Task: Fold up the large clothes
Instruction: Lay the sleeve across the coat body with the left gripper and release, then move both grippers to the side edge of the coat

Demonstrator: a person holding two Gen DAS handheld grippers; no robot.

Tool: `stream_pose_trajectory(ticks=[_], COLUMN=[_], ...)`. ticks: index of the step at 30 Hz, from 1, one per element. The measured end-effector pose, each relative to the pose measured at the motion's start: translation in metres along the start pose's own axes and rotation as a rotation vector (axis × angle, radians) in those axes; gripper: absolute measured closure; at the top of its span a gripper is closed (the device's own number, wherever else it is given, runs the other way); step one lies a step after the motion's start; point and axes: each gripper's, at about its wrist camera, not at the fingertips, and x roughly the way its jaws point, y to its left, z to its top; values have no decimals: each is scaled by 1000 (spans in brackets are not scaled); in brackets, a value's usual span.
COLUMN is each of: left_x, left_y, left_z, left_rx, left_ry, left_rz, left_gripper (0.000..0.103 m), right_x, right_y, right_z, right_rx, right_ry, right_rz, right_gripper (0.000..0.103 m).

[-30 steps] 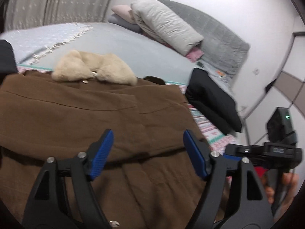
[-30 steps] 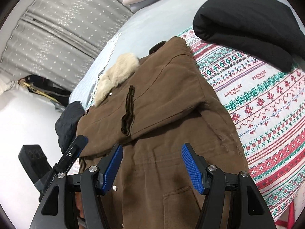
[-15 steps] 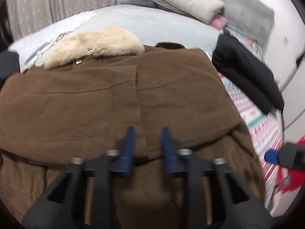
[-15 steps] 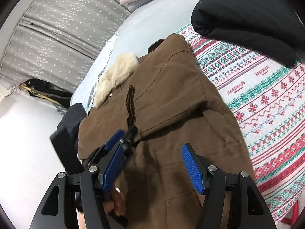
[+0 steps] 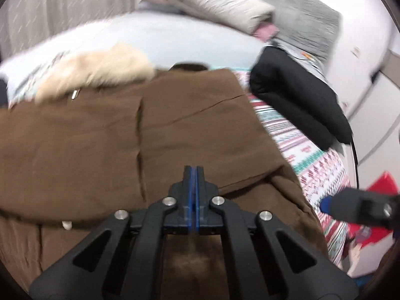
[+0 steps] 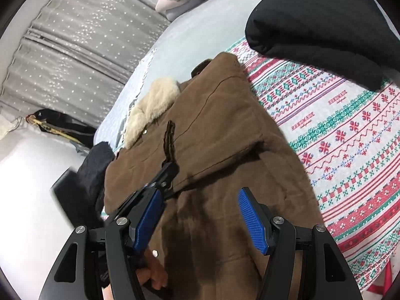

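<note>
A brown coat (image 5: 100,137) with a cream fur collar (image 5: 100,70) lies on the bed, its sleeves folded across the front. It also shows in the right wrist view (image 6: 220,137). My left gripper (image 5: 193,172) is shut, its blue pads pressed together just above the folded sleeve edge, with no cloth seen between them. It shows in the right wrist view as a black tip (image 6: 167,172) over the coat. My right gripper (image 6: 200,222) is open and empty above the coat's lower part; it shows at the right edge of the left wrist view (image 5: 360,207).
A patterned red, green and white blanket (image 6: 350,135) covers the bed to the right of the coat. A folded black garment (image 6: 320,25) lies on it. Pillows and folded bedding (image 5: 225,5) lie at the head. A dark garment (image 6: 92,170) lies left of the coat.
My left gripper has shut fully and moved forward and right over the folded sleeve edge. My right gripper has stayed open, almost in place.
</note>
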Motion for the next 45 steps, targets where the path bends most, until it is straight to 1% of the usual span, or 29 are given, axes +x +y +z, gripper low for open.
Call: stream_pose_trajectory(ticks=[2, 3, 4, 5, 9, 11, 12, 13, 15, 16, 17, 18, 19, 21, 22, 23, 24, 25, 26, 27, 28, 30, 32, 33, 35, 36, 37, 40, 45], left_x=[0, -1, -1, 1, 13, 14, 12, 9, -5, -9, -12, -8, -3, 9, 11, 13, 14, 14, 15, 18, 18, 5, -11, -22, -42, -55, -69, -102, -135], left_y=[9, 11, 11, 10, 1, 1, 4, 8, 18, 20, 23, 24, 23, 13, 8, 5, 4, 8, 13, 20, 25, 27, 29, 33, 42, 49, 56, 84, 157], left_z=[-2, -4, -7, -9, -12, -11, -10, -10, -10, -10, -10, -11, -12, -14, -14, -13, -11, -9, -7, -6, -5, -6, -8, -10, -14, -18, -22, -33, -63], left_rx=[-3, 31, 53, 83, 110, 96, 75, 46, -13, -22, -16, 5, 23, 107, 139, 157, 153, 120, 86, 32, 2, -3, -25, -50, -84, -91, -85, -51, -140], left_ry=[-6, -23, -33, -32, -2, -11, -13, -15, -44, -69, -89, -94, -86, -59, -64, -64, -65, -64, -48, -20, -15, -53, -69, -71, -66, -68, -88, -125, -54], left_rz=[75, 120, 127, 132, 147, 144, 144, 131, 57, 55, 83, 131, 158, 221, 222, 218, 222, 208, 172, 106, 58, -14, -30, -45, -37, -24, -2, 106, 235], left_gripper=[77, 60, 53, 52, 52, 56, 78, 94, 93, 84, 73, 46, 32, 32, 32, 33, 45, 85, 101, 103, 103, 103, 103, 100, 76, 47, 31, 30, 30], right_x=[-1, -3, -4, -6, -8, -3, -2, -1, -3, -4, -5, -6, -6, -4, -2, 1, 2, 3, 2, 1, 1, 0, 0, -1, -3, -3, -4, -4, -2], right_y=[-1, -2, -3, -4, -12, -11, -9, -7, -3, -3, -3, -4, -6, -9, -10, -10, -8, -7, -4, -4, -4, -8, -13, -15, -19, -20, -21, -23, -26], right_z=[-1, -1, -1, 0, 4, 2, 1, 0, -2, -2, -1, 0, 1, 3, 3, 3, 2, 1, 0, -1, -2, -3, -4, -4, -6, -8, -9, -16, -28], right_rx=[-8, -13, -17, -19, 11, 14, 8, -2, -23, -29, -30, -27, -17, 0, 7, 7, 0, -9, -20, -26, -28, -20, -12, -11, -21, -27, -34, -64, -128], right_ry=[7, 7, 3, -1, -17, -2, 5, 10, 7, 2, -3, -8, -12, -11, -6, 3, 8, 10, 9, 6, 1, 2, 4, 3, 2, 6, 9, 17, 36], right_rz=[-5, -12, -16, -20, -22, -20, -20, -20, -20, -21, -21, -22, -24, -23, -23, -26, -28, -29, -33, -36, -39, -47, -61, -70, -99, -109, -118, -148, -199], right_gripper=[38, 38, 38, 38, 37, 37, 37, 37, 37, 37, 36, 36, 36, 36, 36, 36, 36, 36, 36, 36, 36, 36, 36, 36, 36, 36, 36, 36, 36])
